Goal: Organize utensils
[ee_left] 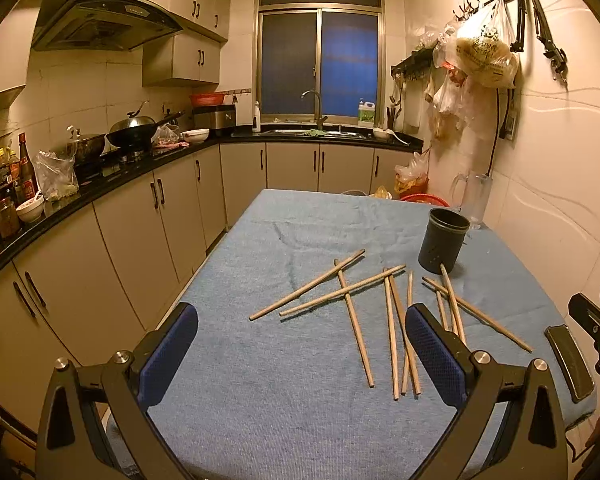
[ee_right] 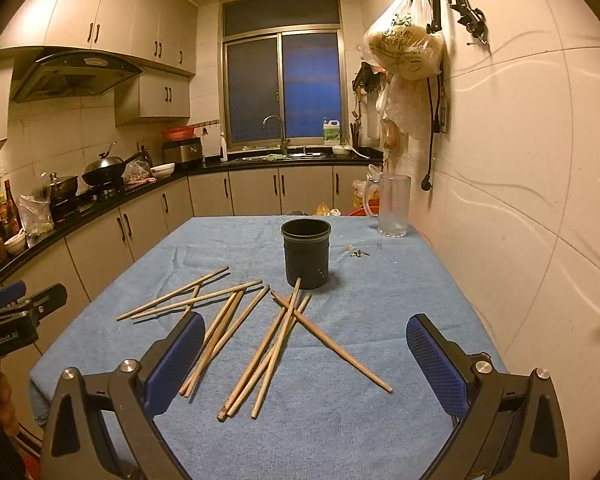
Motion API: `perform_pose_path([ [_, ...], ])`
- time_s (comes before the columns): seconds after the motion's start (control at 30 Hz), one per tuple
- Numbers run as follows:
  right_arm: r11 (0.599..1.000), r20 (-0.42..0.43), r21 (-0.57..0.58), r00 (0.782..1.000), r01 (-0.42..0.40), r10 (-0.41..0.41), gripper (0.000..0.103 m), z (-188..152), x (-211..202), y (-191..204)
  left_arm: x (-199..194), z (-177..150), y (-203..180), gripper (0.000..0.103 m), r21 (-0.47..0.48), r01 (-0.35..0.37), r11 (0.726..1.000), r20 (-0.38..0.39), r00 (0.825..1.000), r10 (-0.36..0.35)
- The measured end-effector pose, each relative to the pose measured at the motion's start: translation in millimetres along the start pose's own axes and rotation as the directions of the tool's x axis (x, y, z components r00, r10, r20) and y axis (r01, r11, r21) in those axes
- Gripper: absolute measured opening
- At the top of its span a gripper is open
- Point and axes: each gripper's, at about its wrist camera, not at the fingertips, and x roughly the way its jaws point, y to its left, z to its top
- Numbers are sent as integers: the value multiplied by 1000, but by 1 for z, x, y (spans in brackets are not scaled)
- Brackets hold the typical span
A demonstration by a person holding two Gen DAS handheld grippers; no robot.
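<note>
Left tool [ee_left: 302, 354] wide open, nothing between its blue pads, hovering over the near left part of the tabletop [ee_left: 300, 420]; blue cloth [ee_left: 260, 360] covers the surface. Wooden chopsticks [ee_left: 348, 292] lie loose and crisscrossed mid-tabletop: two long ones angled to the left with a third laid across them, a near-parallel group pointing near-to-far in the middle, a crossed group on the right. Dark perforated holder [ee_right: 306, 254] stands upright just beyond the right group, one chopstick tip touching or nearly touching its base, can't tell which. Nothing visible inside the holder. Right tool [ee_right: 306, 360] also wide open and holding nothing, over the near edge right of centre, the right chopstick group lying in front of it. Clear glass jug [ee_right: 394, 208] far right by the wall, well apart from the chopsticks.
</note>
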Motion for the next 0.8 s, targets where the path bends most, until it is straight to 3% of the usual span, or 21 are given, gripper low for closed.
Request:
perform_pose_path([
  [0.8, 1000, -21, -6, 1000, 7, -7, 102, 2, 8, 1, 10, -1, 4, 103, -32, 24, 999, -13, 1000, -24],
])
